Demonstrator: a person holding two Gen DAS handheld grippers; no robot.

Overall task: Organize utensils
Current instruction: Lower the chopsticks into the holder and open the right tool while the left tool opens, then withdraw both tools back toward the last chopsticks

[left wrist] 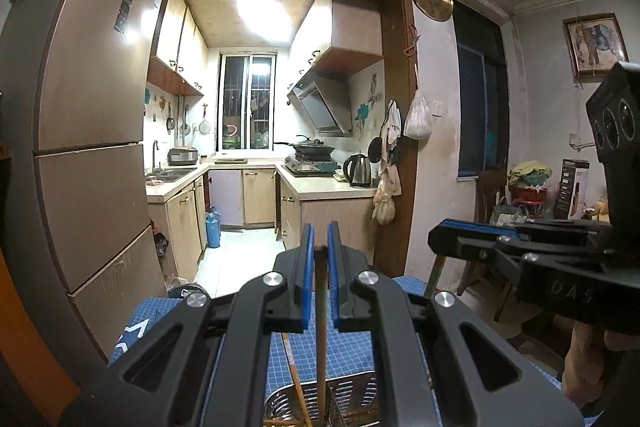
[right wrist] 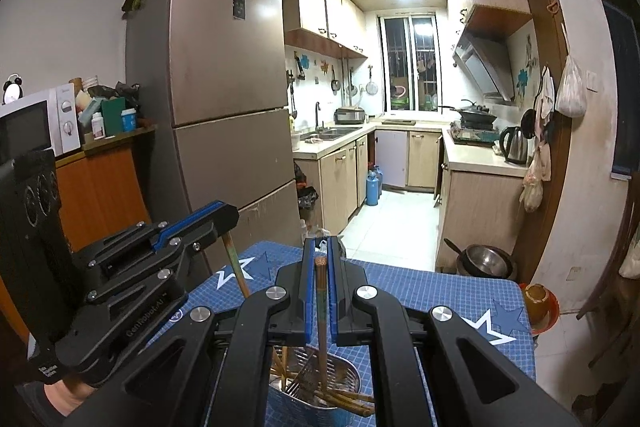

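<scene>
My left gripper (left wrist: 320, 239) is shut on one wooden chopstick (left wrist: 320, 311) that hangs upright over the perforated metal utensil holder (left wrist: 352, 393). It also shows in the right wrist view (right wrist: 218, 215), the chopstick (right wrist: 236, 267) slanting down from it. My right gripper (right wrist: 320, 251) is shut on a patterned chopstick (right wrist: 321, 307) that reaches down into the metal holder (right wrist: 348, 375), where several chopsticks (right wrist: 344, 401) lie. The right gripper shows at the right of the left wrist view (left wrist: 444, 233).
The holder stands on a blue checked tablecloth with white stars (right wrist: 440, 291). A fridge (right wrist: 224, 95) stands to the left, a microwave (right wrist: 36, 127) on an orange cabinet beyond it. A metal bowl (right wrist: 486, 261) and a brown bowl on a stool (right wrist: 536, 301) sit to the right.
</scene>
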